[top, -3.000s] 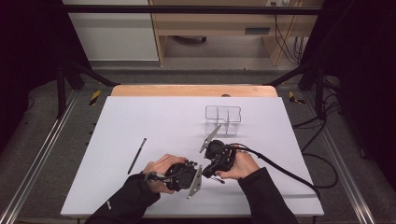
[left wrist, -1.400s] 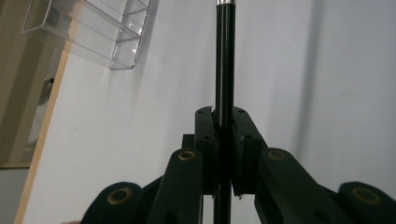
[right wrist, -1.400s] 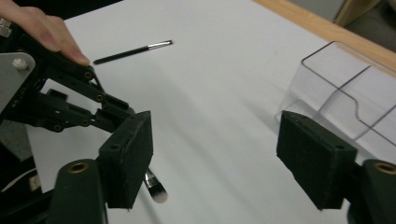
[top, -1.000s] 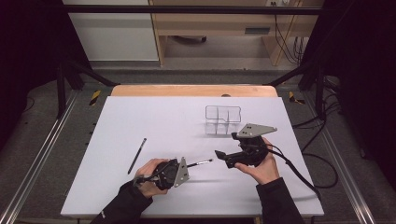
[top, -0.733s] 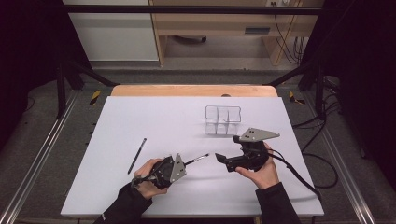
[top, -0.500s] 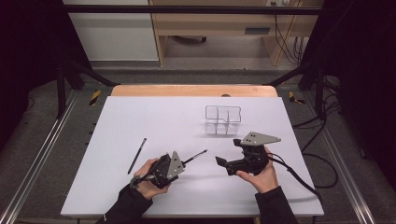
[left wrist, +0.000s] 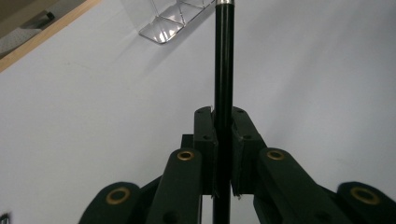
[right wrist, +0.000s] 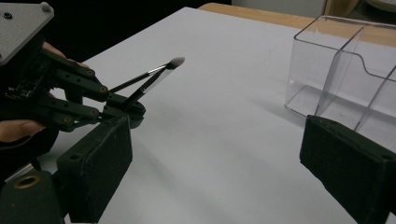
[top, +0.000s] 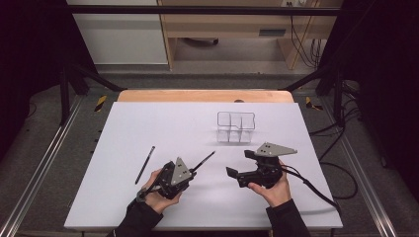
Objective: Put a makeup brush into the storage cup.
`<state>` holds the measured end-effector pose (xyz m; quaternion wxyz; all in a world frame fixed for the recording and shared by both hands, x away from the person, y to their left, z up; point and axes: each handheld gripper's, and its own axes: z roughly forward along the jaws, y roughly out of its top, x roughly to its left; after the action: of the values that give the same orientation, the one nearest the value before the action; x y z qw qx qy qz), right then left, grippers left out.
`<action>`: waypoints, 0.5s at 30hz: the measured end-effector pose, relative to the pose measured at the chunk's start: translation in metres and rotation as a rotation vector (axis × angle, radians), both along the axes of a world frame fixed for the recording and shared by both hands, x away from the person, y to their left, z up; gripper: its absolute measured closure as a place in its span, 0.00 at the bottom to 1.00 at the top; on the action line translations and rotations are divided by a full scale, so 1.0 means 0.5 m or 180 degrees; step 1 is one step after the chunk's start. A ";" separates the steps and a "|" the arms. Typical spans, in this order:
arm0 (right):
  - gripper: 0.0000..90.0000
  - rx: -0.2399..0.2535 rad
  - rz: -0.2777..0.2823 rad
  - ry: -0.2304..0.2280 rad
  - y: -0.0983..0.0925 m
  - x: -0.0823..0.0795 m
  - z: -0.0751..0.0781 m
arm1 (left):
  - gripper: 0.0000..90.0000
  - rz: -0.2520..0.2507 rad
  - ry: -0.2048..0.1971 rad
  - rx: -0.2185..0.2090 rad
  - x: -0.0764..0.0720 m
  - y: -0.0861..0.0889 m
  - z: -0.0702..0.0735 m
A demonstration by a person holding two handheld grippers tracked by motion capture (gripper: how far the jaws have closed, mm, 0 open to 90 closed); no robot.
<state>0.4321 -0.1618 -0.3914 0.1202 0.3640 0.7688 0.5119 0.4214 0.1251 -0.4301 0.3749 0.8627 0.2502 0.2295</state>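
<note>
My left gripper (top: 190,171) is shut on the black handle of a makeup brush (top: 203,161) near the table's front. The brush points up and to the right, toward a clear plastic organizer (top: 236,127). In the left gripper view the pads (left wrist: 205,140) clamp the handle of the brush (left wrist: 223,60), whose silver ferrule shows at the top. My right gripper (top: 240,164) is held a little to the right, open with nothing between its fingers. In the right gripper view it (right wrist: 219,140) looks past the left gripper (right wrist: 123,109) and the brush's pale tip (right wrist: 176,60).
A second thin black brush (top: 145,164) lies on the white tabletop (top: 148,123) left of my left hand. The organizer (right wrist: 345,79) has several open compartments and stands at mid-right. The table's wooden back edge (top: 197,95) lies beyond it.
The hands, close together three seconds ago, have parted. Over the last second the left gripper turned the brush tip from pointing right to pointing up-right; the right gripper drifted slightly nearer the person.
</note>
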 end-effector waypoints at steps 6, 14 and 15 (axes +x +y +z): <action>0.12 0.0114 0.0002 0.0015 0.008 -0.004 -0.006 | 0.92 0.0063 0.0020 -0.0160 0.000 0.007 -0.002; 0.10 0.0165 0.0004 0.0080 0.018 -0.001 -0.015 | 0.92 0.0127 0.0017 -0.0262 -0.003 0.005 -0.007; 0.10 0.0180 -0.0010 0.0071 0.019 0.000 -0.016 | 0.92 0.0143 0.0006 -0.0265 -0.004 0.004 -0.007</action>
<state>0.4319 -0.1525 -0.3994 0.1021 0.3742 0.7547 0.5292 0.4196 0.1272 -0.4338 0.4050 0.8407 0.2791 0.2264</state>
